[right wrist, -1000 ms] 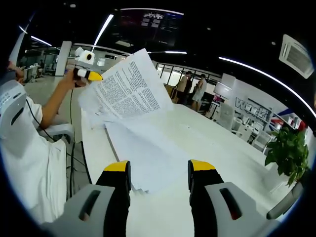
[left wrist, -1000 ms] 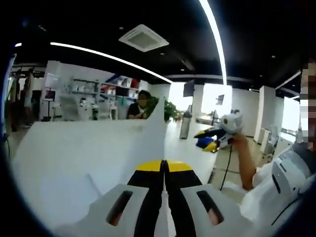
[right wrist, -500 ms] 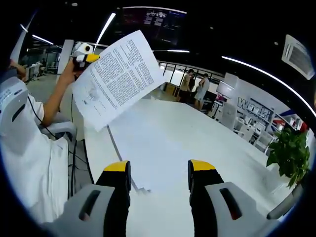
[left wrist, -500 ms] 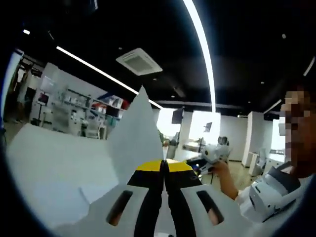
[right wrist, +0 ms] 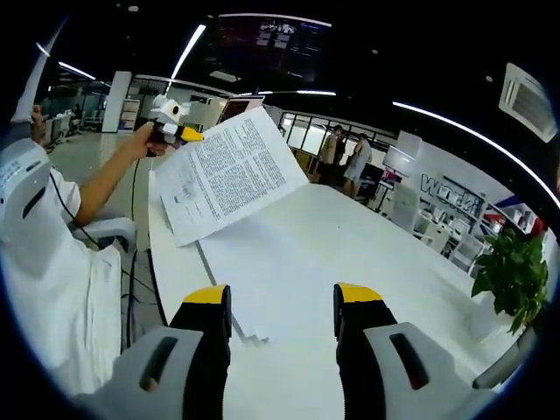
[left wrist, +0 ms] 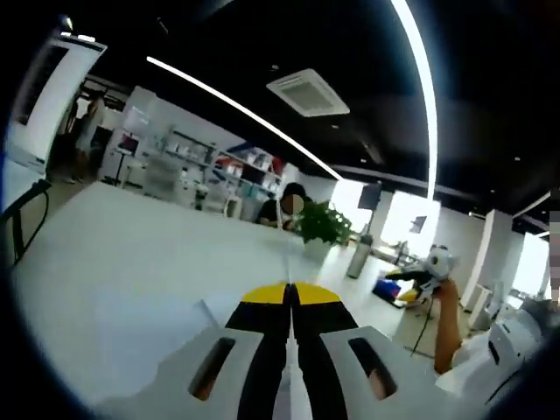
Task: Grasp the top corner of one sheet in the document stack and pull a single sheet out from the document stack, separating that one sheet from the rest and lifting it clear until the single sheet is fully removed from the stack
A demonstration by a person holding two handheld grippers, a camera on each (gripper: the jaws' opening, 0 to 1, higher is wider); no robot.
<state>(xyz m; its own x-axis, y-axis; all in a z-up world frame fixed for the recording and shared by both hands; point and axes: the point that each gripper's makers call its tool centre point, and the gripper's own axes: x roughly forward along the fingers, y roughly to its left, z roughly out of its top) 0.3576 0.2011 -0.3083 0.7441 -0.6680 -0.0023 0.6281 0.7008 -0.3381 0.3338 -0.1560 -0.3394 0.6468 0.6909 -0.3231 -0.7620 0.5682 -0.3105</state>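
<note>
Single sheet point(right wrist: 229, 173): white, dense black print in lines. Document stack point(right wrist: 289, 284): plain white, on a white desk point(right wrist: 411, 289). Left gripper point(left wrist: 290, 294): yellow tips, black inner faces, white body. Right gripper point(right wrist: 283, 304): same scheme, yellow tips over black on white. Person's sleeve point(right wrist: 52, 289): white. Potted plant point(right wrist: 512, 271) at the desk's far edge: green leaves. Ceiling point(left wrist: 350, 52): black, crossed by white light strips.
</note>
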